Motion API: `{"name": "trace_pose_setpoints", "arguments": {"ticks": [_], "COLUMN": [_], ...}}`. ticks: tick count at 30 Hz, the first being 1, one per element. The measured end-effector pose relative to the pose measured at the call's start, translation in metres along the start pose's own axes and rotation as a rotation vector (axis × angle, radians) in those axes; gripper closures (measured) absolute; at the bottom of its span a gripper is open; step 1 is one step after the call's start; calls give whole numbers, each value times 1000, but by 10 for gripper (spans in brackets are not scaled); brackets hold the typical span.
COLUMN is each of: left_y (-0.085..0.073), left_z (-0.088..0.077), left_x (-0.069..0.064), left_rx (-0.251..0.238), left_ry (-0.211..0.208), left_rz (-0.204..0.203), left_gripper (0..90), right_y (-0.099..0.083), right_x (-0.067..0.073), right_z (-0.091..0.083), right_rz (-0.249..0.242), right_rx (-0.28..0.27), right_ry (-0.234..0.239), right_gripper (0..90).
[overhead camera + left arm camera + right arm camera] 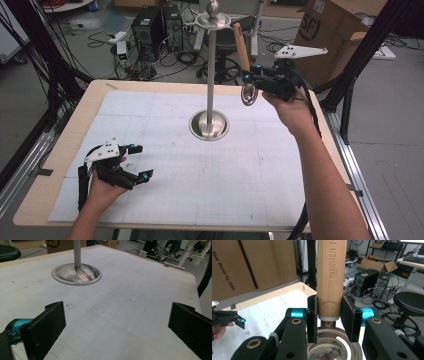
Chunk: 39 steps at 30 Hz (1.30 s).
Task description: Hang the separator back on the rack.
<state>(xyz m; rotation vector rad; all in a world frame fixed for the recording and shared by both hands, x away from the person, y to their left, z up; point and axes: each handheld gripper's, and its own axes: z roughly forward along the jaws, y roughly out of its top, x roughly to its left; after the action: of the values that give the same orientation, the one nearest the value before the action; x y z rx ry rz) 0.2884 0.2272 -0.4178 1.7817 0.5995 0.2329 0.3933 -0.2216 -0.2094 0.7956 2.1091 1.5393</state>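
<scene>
A ladle [245, 70] with a pale wooden handle and a shiny steel bowl is held up in the air above the far right part of the table, handle upward and leaning slightly left, bowl at the bottom. Its handle, stamped with the word KITCHEN, sits clamped at its lower end, just above the metal neck. Left of it, a steel stand [210, 75] rises upright from a round domed base at the table's far middle.

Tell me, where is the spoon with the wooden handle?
The spoon is up in the air at the high view's right, clamped in the right gripper, beside the metal stand.
</scene>
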Motion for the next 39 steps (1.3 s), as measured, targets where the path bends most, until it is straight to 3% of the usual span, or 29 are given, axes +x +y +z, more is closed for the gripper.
{"name": "trace_pose_setpoints", "arguments": {"ticks": [34,39], "left_y": [-1,-1], "left_z": [-1,0], "left_x": [1,1], "left_rx": [1,3], "left_ry": [3,5], "left_rz": [0,0], "left_gripper": [18,18], "right_y": [-3,-3], "right_x": [2,0], "right_z": [34,34], "right_rz": [22,35], "right_rx": [17,7], "right_ry": [40,38], "right_gripper": [681,620]}}
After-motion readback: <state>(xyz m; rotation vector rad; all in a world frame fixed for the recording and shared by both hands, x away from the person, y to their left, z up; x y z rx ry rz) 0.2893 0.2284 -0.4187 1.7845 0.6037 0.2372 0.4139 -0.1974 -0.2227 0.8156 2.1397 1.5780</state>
